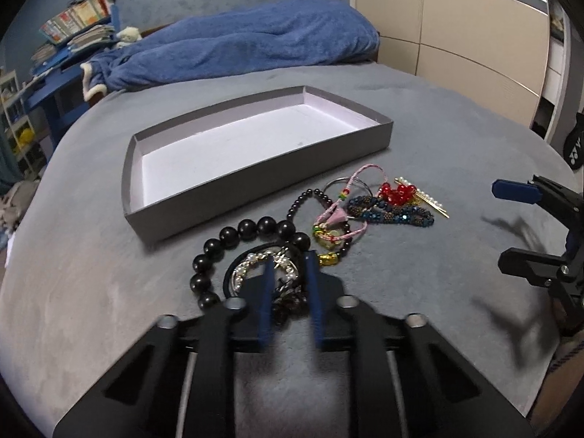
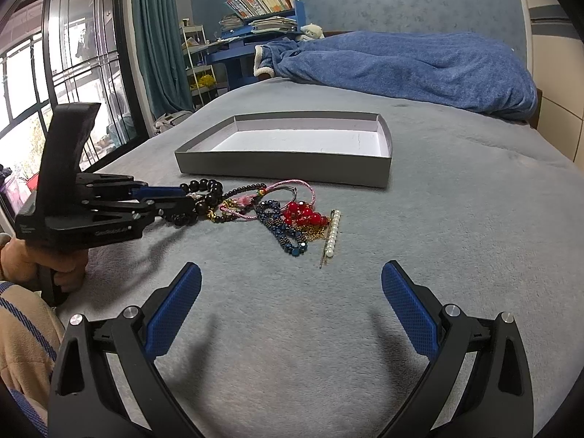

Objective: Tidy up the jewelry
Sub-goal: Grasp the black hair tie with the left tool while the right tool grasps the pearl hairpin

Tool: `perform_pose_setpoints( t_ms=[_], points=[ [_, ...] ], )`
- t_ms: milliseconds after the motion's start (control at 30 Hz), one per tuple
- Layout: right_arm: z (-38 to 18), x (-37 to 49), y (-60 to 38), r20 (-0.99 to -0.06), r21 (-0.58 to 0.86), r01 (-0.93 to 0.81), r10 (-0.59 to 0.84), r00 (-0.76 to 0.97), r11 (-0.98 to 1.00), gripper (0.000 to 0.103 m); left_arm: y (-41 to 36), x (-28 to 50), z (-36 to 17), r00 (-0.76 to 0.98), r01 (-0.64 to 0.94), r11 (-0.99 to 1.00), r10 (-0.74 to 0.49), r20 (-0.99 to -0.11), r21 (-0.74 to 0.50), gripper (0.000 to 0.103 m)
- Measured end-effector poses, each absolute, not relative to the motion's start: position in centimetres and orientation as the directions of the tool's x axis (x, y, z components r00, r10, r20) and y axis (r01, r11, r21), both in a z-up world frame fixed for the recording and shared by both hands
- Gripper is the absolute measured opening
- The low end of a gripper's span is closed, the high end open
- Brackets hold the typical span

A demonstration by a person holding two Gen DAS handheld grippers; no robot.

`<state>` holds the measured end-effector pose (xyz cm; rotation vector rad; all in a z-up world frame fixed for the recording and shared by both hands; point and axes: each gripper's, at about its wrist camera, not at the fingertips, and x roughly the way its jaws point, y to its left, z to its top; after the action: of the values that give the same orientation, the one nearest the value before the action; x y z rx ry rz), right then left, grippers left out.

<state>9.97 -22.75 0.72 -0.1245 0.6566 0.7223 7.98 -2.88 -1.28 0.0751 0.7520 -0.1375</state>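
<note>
Jewelry pile on bed, beside empty tray.
Left gripper fingers were nearly shut around pearl bracelet; right gripper stood wide open, holding nothing.

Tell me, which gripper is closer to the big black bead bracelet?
Left. The left gripper sits inside the loop of the big black bead bracelet; the right gripper hangs open well back from it.

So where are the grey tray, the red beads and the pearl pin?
Grey tray point(image 2: 284, 171), right wrist view, on its near outer wall.
Red beads point(image 2: 304, 213), right wrist view, middle of the cluster.
Pearl pin point(image 2: 334, 231), right wrist view, on its row of pearls.
</note>
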Motion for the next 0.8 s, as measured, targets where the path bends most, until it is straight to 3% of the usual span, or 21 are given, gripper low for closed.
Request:
perform_pose_setpoints(
  t_ms=[100, 167, 400, 667, 800],
  points=[
    [0.8, 10.1, -22.9, -0.600, 0.132, -0.642, 0.576, 0.555, 0.755, 0.095, -2.5, 7.2, -0.6, 0.759, 0.137, 0.991, -0.097, -0.644, 0.011, 0.004],
    [0.7, 10.5, -23.0, -0.610, 0.146, -0.634, 0.574, 0.546, 0.759, 0.088, -2.2, 6.5, -0.3, 0.781, 0.127, 0.992, -0.097, -0.617, 0.005, 0.004],
    [0.3, 13.6, -22.7, -0.687, 0.160, -0.558, 0.498, 0.529, 0.814, 0.053, 0.0, 4.4, 1.2, 0.857, 0.079, 0.994, -0.104, -0.505, -0.071, 0.004],
    [-1.0, 15.9, -20.8, -0.750, 0.076, -0.561, 0.418, 0.513, 0.825, 0.027, 0.6, 4.1, 1.4, 0.865, 0.076, 0.993, -0.113, -0.489, -0.095, 0.004],
    [-1.7, 16.0, -20.1, -0.764, 0.047, -0.574, 0.400, 0.506, 0.817, 0.021, 0.5, 4.1, 1.4, 0.863, 0.088, 0.992, -0.119, -0.491, -0.087, 0.004]
  ],
)
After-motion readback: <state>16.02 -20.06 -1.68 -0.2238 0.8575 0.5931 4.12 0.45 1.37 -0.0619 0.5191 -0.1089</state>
